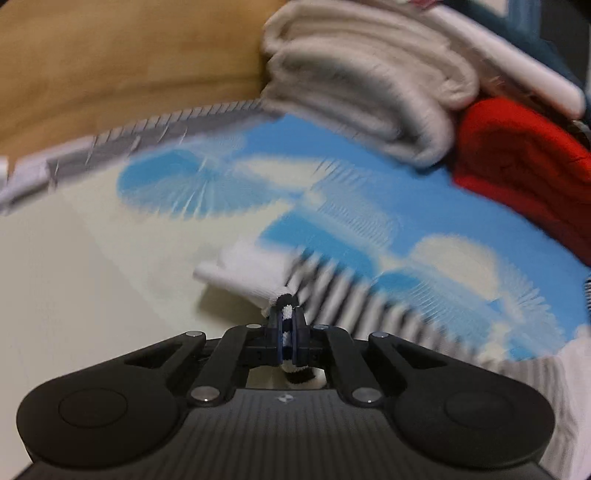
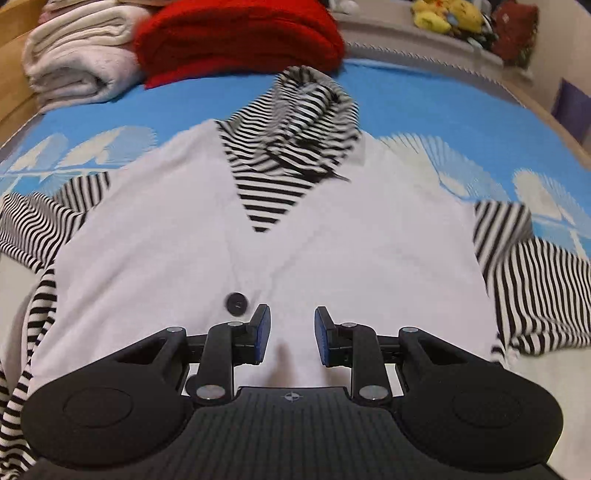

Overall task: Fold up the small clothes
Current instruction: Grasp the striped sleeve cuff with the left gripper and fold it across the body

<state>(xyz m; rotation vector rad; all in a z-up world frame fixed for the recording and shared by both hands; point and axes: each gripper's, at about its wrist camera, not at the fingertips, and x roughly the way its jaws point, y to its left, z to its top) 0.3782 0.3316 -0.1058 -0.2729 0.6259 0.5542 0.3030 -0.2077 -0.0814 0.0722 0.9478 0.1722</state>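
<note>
- A small white garment (image 2: 207,221) with black-and-white striped sleeves and a striped hood lies front-up and spread flat on a blue-and-white patterned bedcover (image 2: 461,110), seen from the right wrist camera.
- The striped hood (image 2: 303,122) sits at the far end of the garment, pointing toward a folded red knit (image 2: 236,37) and a folded cream blanket (image 2: 81,59) stacked at the back of the bed.
- One black button (image 2: 236,304) shows on the white front, just beside the left fingertip of the right gripper (image 2: 291,332).
- The right gripper hovers over the lower white front with its blue-padded fingers (image 2: 263,332) spread apart and nothing between them.
- The striped right-hand sleeve (image 2: 535,280) lies out to the side, bent and rumpled; the opposite sleeve (image 2: 33,229) trails off toward the left edge of that view.
- In the blurred left wrist view, the left gripper (image 1: 289,325) has its jaws pressed together on the white cuff end of a striped sleeve (image 1: 332,291), with a scrap of black-and-white fabric showing between and below the pads.
- That pinched sleeve stretches away to the right across the bedcover (image 1: 351,177), lifted at the gripper end.
- The cream blanket (image 1: 362,81) and the red knit (image 1: 517,158) rest side by side, touching, at the far edge of the bedcover in the left view.
- Yellow plush toys (image 2: 447,16) sit on a ledge beyond the bed, well apart from the garment.
</note>
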